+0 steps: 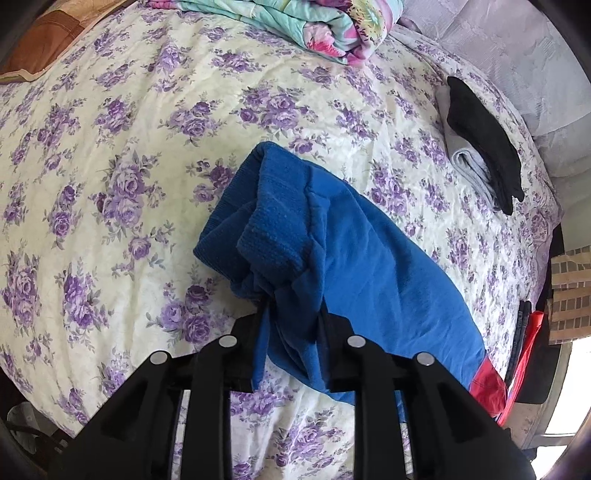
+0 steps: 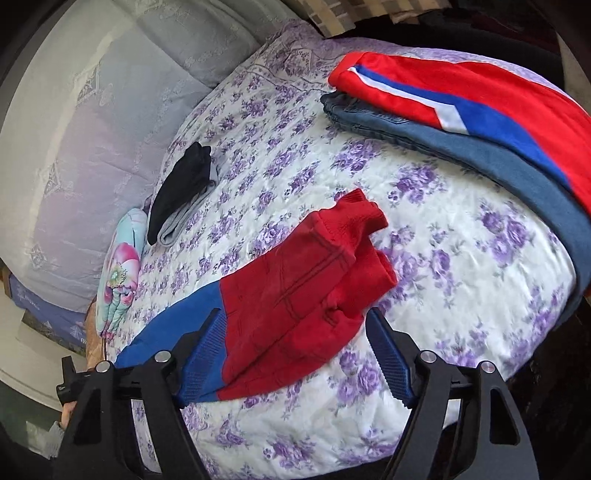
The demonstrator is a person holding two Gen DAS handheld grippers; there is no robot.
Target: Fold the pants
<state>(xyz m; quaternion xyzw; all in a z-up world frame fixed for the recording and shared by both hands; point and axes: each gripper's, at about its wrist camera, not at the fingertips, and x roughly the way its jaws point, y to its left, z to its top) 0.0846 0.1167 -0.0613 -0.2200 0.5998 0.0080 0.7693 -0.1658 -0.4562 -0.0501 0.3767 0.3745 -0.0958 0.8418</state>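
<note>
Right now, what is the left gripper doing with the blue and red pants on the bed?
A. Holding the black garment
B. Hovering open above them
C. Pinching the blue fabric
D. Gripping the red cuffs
C: the left gripper is shut on bunched blue fabric of the pants.

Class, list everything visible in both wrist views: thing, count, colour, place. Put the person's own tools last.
Blue-and-red knit pants: one, mid-bed.
Floral bedspread: one, cream with purple roses, covering the bed.
Black and grey folded stack: one, by the pale padded wall.
Red, white and blue striped garment: one, on folded denim, bed corner.
Pastel flowered quilt: one, far edge.
Left gripper: black, shut on the pants' blue end.
Right gripper: black, jaws open, straddling the red end.
</note>
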